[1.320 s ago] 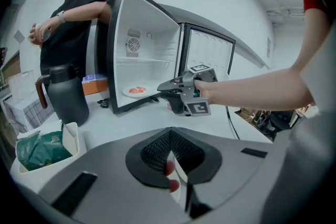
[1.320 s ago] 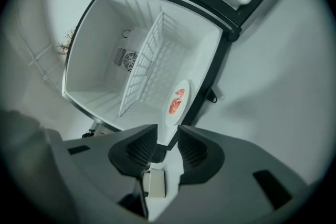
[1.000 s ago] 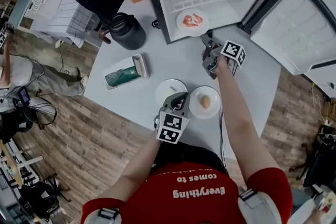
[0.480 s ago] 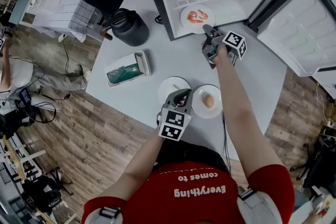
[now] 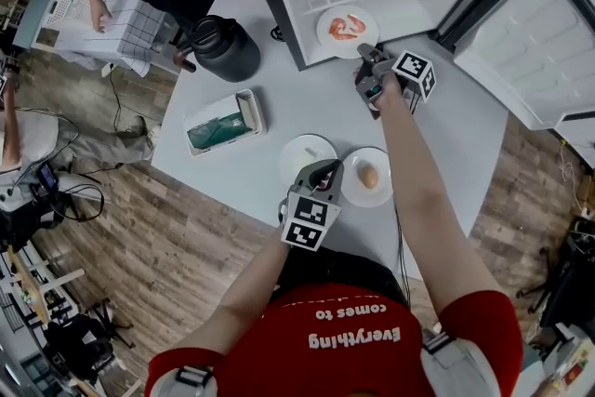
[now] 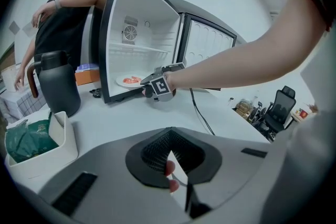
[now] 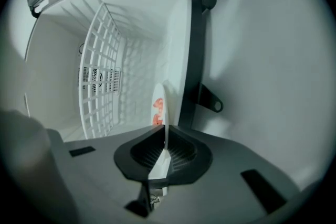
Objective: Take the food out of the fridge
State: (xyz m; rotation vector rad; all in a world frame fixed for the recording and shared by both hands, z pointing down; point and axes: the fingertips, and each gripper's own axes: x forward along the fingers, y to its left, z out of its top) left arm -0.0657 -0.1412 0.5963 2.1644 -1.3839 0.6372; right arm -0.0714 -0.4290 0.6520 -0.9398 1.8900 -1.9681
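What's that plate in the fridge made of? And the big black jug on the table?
The plate looks like glazed ceramic, or maybe melamine. It is plain white and smooth, and its rim looks thin and stiff edge-on in the right gripper view. The jug looks like matte black plastic or coated metal, since its dull surface hardly shines. Its handle looks brownish.

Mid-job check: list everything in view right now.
Small white black-framed fridge: one, open, on table.
White plate of red shrimp: one, fridge's front edge.
Empty white plate: one, table's near side.
White plate with brown egg: one, right of it.
Black jug: one, left of fridge.
White tray holding green bag: one, table's left.
Grey table: one, under everything.
Right gripper: jaws just closed on shrimp plate's rim.
Left gripper: shut on empty plate's rim.
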